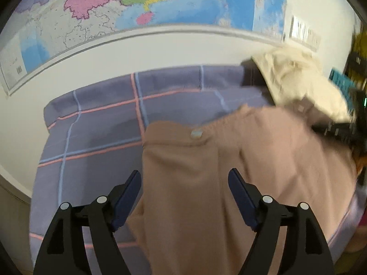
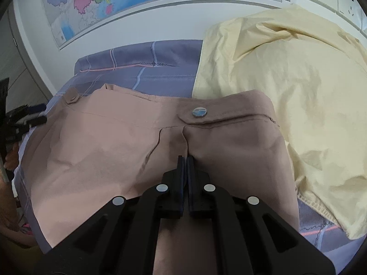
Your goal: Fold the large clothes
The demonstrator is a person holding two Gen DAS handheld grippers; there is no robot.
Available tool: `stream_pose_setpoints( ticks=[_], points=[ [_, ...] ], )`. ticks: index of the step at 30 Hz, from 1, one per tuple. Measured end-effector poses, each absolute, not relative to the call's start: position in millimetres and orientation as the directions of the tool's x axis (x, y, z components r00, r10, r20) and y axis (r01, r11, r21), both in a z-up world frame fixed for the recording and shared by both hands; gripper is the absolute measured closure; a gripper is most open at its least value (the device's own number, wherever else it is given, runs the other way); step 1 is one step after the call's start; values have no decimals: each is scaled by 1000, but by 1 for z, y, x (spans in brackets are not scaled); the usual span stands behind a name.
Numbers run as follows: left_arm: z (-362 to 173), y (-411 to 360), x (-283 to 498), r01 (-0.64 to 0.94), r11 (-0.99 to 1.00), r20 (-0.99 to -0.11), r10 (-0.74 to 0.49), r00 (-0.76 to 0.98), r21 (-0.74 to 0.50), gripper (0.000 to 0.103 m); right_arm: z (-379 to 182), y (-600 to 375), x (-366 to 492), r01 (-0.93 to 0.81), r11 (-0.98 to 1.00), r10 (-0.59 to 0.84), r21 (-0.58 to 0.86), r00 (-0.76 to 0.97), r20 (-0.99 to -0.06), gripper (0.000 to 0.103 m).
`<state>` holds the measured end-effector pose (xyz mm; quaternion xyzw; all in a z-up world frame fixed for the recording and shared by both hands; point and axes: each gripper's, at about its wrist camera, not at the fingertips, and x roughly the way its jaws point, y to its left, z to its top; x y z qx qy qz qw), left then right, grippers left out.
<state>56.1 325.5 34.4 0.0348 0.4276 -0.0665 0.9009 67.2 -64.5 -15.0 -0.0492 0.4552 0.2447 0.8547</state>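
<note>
On the purple plaid bedsheet [image 2: 142,73] lies a dusty-pink buttoned garment [image 2: 103,142], a pale yellow garment [image 2: 298,73] beside it. Right gripper [image 2: 185,160] is clamped onto a pinched fold of the pink cloth. Left gripper [image 1: 184,178] stands spread wide above the same garment, gripping nothing.

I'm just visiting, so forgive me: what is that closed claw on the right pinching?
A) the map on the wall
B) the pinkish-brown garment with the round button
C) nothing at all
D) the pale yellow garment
B: in the right wrist view the right claw is shut on a pinched-up ridge of the pinkish-brown garment, just below its round button; the pale yellow garment lies off to the side, untouched.
</note>
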Motion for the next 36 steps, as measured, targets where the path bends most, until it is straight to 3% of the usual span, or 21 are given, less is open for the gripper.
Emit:
stream_pose_setpoints(
  ticks=[3, 5, 7, 8, 9, 11, 14, 17, 18, 23, 25, 26, 27, 28, 29, 32, 34, 36],
  points=[
    [16, 328, 62, 140, 990, -813, -72, 577, 12, 33, -17, -59, 76, -455, 880, 368, 138, 470, -802, 100],
    [5, 333, 69, 131, 991, -830, -80, 553, -8, 44, -18, -59, 78, -459, 876, 374, 147, 455, -808, 100],
    [-1, 341, 75, 105, 992, -841, -113, 529, -68, 44, -12, -61, 73, -460, 877, 376, 142, 471, -798, 96],
    [0, 343, 75, 99, 991, -838, -125, 531, -86, 44, -6, -64, 69, -467, 872, 386, 143, 478, -789, 90],
    [4, 347, 71, 96, 991, -825, -134, 549, -97, 43, 3, -71, 61, -472, 869, 400, 147, 497, -770, 73],
    [14, 352, 61, 85, 993, -798, -120, 590, -86, 32, 16, -87, 48, -455, 879, 399, 144, 537, -743, 51],
    [24, 361, 47, 89, 990, -778, -141, 612, -110, 29, 30, -116, 26, -429, 891, 397, 149, 577, -713, 48],
    [25, 369, 28, 89, 987, -778, -161, 607, -135, 23, 28, -145, 6, -384, 908, 380, 168, 586, -716, 25],
    [23, 370, 22, 96, 984, -779, -175, 602, -147, 22, 24, -155, 0, -363, 913, 376, 185, 578, -724, 21],
    [10, 372, -3, 115, 969, -781, -244, 574, -218, 19, -7, -184, -23, -330, 890, 446, 315, 486, -751, 22],
    [2, 374, -10, 117, 957, -778, -286, 560, -267, 20, -19, -185, -32, -336, 876, 473, 347, 454, -755, 27],
    [-1, 373, -10, 114, 954, -782, -294, 550, -278, 26, -24, -184, -35, -348, 866, 489, 359, 439, -754, 44],
    [-6, 372, -9, 110, 951, -790, -302, 534, -289, 31, -26, -183, -37, -357, 856, 505, 373, 428, -749, 74],
    [-7, 370, -9, 104, 956, -789, -285, 544, -274, 38, -29, -181, -36, -370, 841, 529, 395, 406, -745, 85],
    [-6, 370, -8, 102, 957, -790, -282, 545, -271, 57, -26, -179, -35, -374, 849, 515, 374, 420, -747, 91],
    [-1, 374, 2, 66, 954, -790, -280, 546, -293, 77, -1, -181, -29, -365, 870, 485, 333, 505, -714, 98],
    [-1, 376, 7, 38, 958, -795, -258, 550, -284, 78, 10, -186, -24, -364, 869, 489, 334, 535, -689, 99],
    [-2, 371, 6, 39, 966, -799, -234, 554, -256, 74, 2, -179, -19, -347, 890, 445, 294, 525, -726, 99]
  ],
)
